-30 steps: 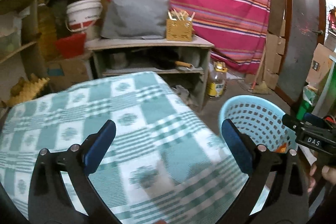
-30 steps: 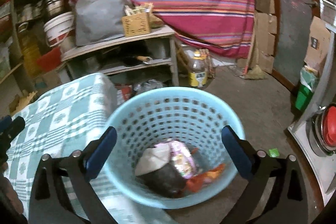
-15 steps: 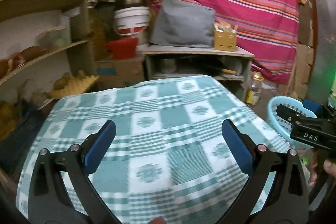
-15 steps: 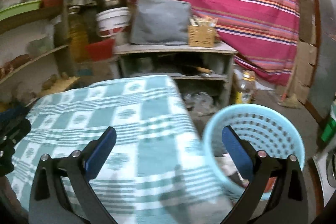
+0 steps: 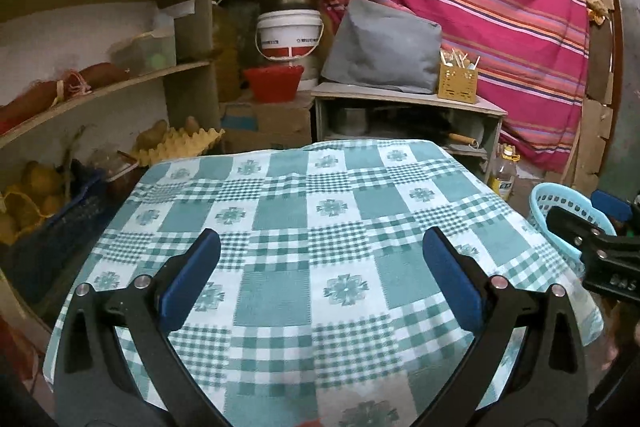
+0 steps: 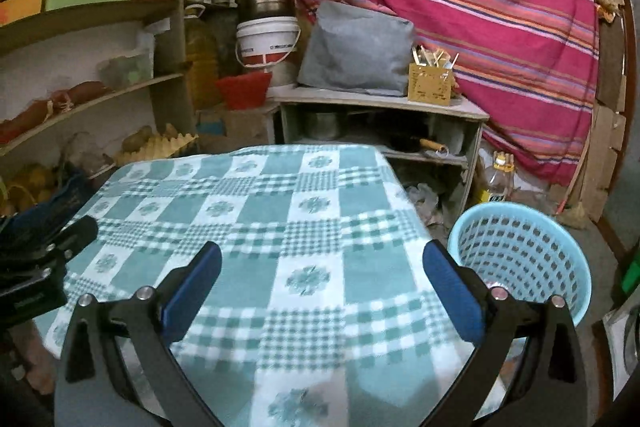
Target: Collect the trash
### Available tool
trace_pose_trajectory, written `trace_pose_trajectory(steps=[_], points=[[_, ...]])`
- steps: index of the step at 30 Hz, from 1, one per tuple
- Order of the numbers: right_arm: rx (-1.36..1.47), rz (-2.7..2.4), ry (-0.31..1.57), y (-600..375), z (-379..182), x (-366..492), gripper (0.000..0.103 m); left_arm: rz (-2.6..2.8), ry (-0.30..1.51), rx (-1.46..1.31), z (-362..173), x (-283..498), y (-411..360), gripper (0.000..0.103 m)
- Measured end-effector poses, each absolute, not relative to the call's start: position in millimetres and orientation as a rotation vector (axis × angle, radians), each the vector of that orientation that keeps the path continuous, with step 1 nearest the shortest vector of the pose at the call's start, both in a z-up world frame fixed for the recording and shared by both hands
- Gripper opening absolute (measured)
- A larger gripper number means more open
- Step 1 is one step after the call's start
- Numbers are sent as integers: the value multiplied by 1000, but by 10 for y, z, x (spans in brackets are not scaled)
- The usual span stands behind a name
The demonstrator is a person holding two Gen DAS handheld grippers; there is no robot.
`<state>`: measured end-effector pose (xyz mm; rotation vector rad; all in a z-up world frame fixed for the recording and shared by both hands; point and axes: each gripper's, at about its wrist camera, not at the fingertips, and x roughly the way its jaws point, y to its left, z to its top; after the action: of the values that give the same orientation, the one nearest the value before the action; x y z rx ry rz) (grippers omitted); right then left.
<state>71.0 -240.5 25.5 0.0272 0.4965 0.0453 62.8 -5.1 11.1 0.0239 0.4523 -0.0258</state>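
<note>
Green-and-white checked cloth covers the counter in the left wrist view, and no trash lies on it that I can see. The left gripper hangs over the near part of the cloth with its blue pads set wide apart and nothing between them. At the right edge the pale blue basket shows only as a slice of rim, just beside the counter, with part of the other gripper's body in front of it.

From the right wrist view, the right gripper is likewise spread wide and empty, above the counter's near right corner. The basket stands on the floor, just beside that corner; something pale shows low inside it, too little to name. With the cloth bare, the collecting looks nearly or wholly done.

Judging by its thin perforated plastic wall, the basket should be light and a little springy, easy to tip. The stiff top rim seems the best place to pinch it. Any wrapper left would be soft and crumple under the pads.
</note>
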Motion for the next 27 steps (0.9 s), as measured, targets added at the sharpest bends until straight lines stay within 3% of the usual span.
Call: trace_pose_trajectory(steps=[27], points=[[-22,-60,445,-2387,162,168,98,59,467,-41,-91,287,11,98]])
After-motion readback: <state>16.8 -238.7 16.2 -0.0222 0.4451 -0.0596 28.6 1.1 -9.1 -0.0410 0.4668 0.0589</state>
